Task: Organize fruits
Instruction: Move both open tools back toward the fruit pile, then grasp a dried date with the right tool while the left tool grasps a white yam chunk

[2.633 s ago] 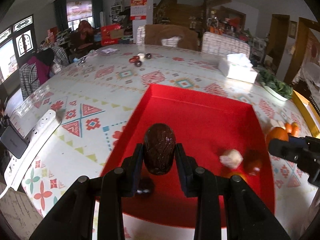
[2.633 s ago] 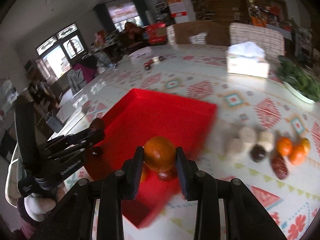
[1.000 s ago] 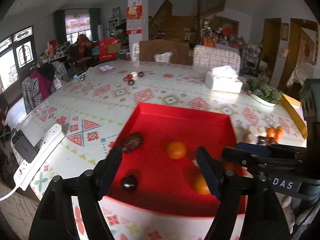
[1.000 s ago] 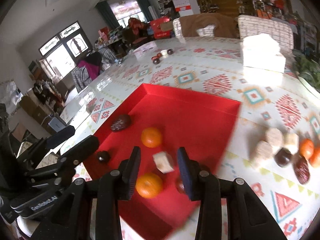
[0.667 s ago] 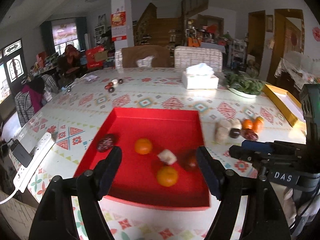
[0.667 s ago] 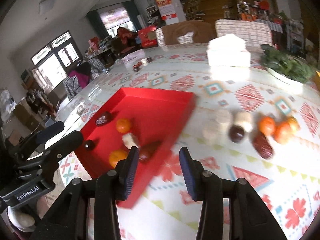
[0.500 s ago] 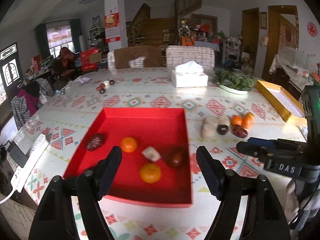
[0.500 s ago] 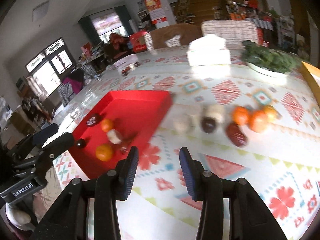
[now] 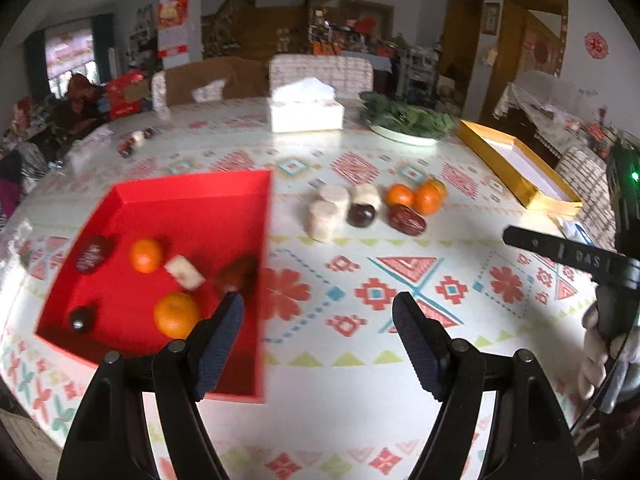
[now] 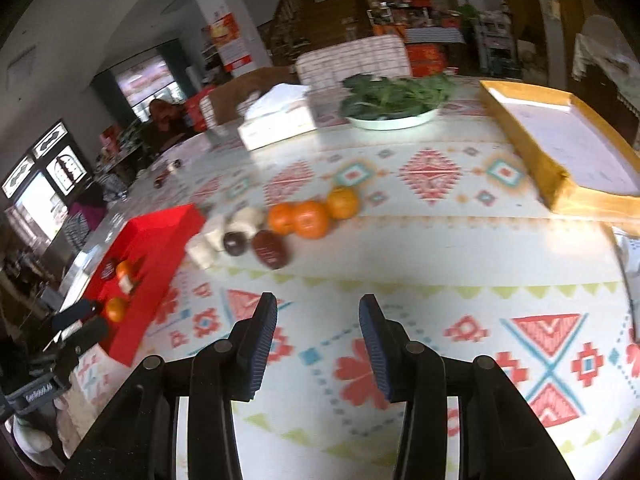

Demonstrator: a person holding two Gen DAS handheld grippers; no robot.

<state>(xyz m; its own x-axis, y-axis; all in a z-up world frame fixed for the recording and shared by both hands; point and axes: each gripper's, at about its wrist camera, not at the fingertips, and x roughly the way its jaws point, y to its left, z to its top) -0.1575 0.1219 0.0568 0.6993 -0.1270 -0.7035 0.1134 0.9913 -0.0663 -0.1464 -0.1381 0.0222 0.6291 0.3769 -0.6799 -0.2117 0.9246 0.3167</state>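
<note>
A red tray (image 9: 188, 200) on the patterned table holds two oranges (image 9: 176, 315), dark wrapped fruits (image 9: 93, 253) and a pale piece (image 9: 185, 272). The tray also shows in the right wrist view (image 10: 156, 236). Right of it lies a loose group: oranges (image 9: 400, 195), pale round pieces (image 9: 322, 220), a dark plum (image 9: 361, 214) and a red-brown date (image 9: 408, 219). In the right wrist view the oranges (image 10: 310, 218) and date (image 10: 271, 249) lie ahead. My left gripper (image 9: 318, 320) is open and empty above the table beside the tray. My right gripper (image 10: 318, 320) is open and empty, short of the loose group.
A white tissue box (image 9: 306, 114), a plate of greens (image 9: 404, 128) and a yellow-rimmed box (image 9: 516, 164) stand at the back and right of the table. Chairs stand behind the far edge. Small items (image 9: 134, 142) lie far left.
Both grippers let go of their fruits into the red tray and opened. Both have swung to the right, away from the tray, toward the loose group of fruits.
</note>
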